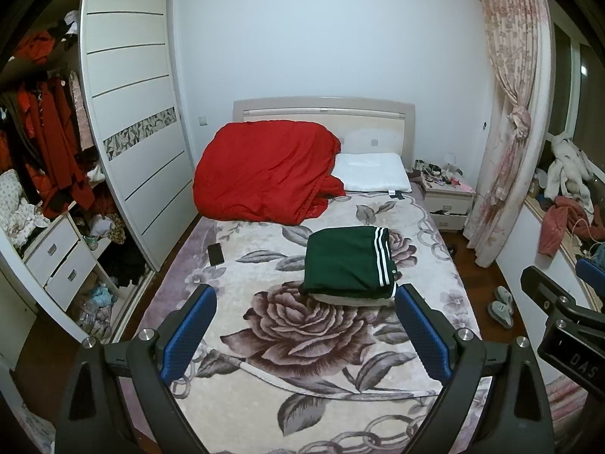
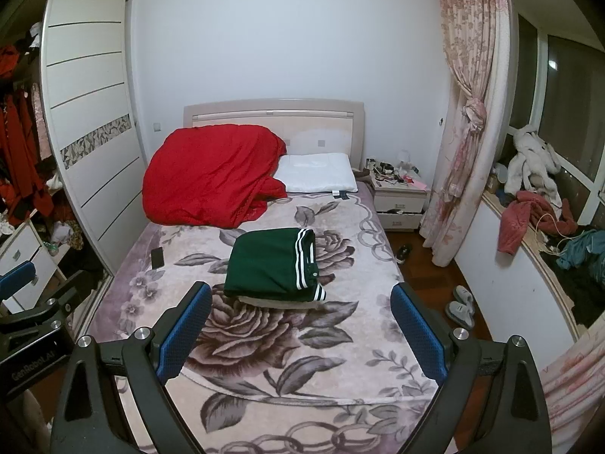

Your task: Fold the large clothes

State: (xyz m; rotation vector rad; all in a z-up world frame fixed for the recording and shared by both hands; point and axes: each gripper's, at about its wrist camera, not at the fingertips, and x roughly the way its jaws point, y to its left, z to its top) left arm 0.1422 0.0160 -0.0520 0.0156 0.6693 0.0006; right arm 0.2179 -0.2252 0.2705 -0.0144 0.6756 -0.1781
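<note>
I am holding my left gripper (image 1: 305, 308) above the floral bedspread (image 1: 302, 340), its blue-padded fingers (image 1: 191, 331) spread wide and gripping nothing. My right gripper (image 2: 299, 304) is hanging beside it, likewise wide open and empty. The folded green garment (image 1: 349, 263) with white stripes is lying on the bed ahead of both pairs of fingers, apart from them, resting on something pale. A red duvet (image 1: 264, 174) is lying bunched by the white pillow (image 1: 372, 172); a phone (image 1: 216, 254) is lying toward the bed's left edge.
</note>
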